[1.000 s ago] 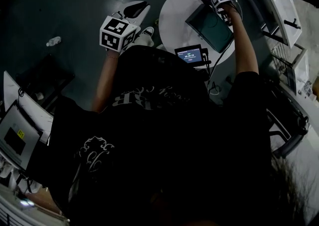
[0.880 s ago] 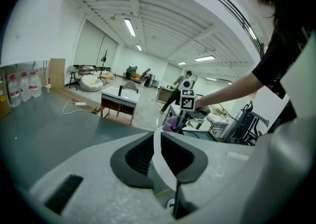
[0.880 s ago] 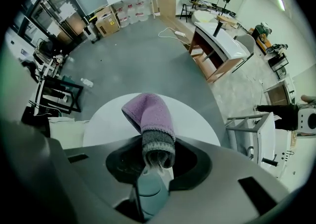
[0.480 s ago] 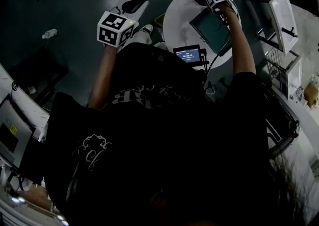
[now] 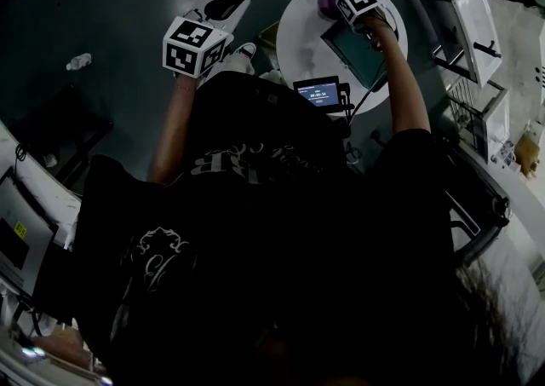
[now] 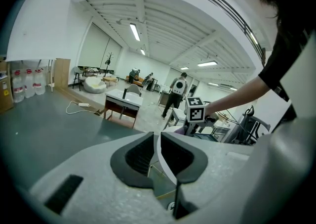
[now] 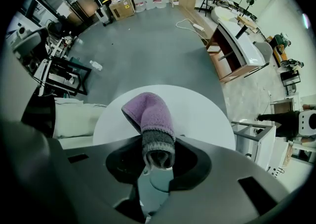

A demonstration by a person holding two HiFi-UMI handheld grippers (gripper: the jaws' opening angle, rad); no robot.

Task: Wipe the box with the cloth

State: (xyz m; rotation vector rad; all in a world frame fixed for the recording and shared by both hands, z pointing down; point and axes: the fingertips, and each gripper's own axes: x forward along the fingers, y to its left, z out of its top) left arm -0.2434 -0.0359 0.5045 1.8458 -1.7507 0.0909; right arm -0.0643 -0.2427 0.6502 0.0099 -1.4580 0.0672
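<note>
A dark green box (image 5: 359,42) lies on a round white table (image 5: 298,39) in the head view. My right gripper (image 5: 339,2) hovers at the box's far left corner, shut on a purple cloth (image 5: 327,4). In the right gripper view the cloth (image 7: 149,117), purple with a grey band, sticks out forward from between the jaws of the right gripper (image 7: 157,161) over the table (image 7: 202,114). My left gripper (image 5: 223,8) is held off to the left of the table above the floor. In its own view the left gripper (image 6: 157,153) is shut with nothing in it.
A small lit screen (image 5: 322,92) sits at the table's near edge. A white metal-framed stand (image 5: 473,9) is to the right of the table. A pale sofa (image 7: 74,114) stands left of it. A bottle (image 5: 78,60) lies on the floor.
My right gripper has shifted left along the box's far edge with the cloth. The left gripper has stayed in about the same place. The head view has drifted a little.
</note>
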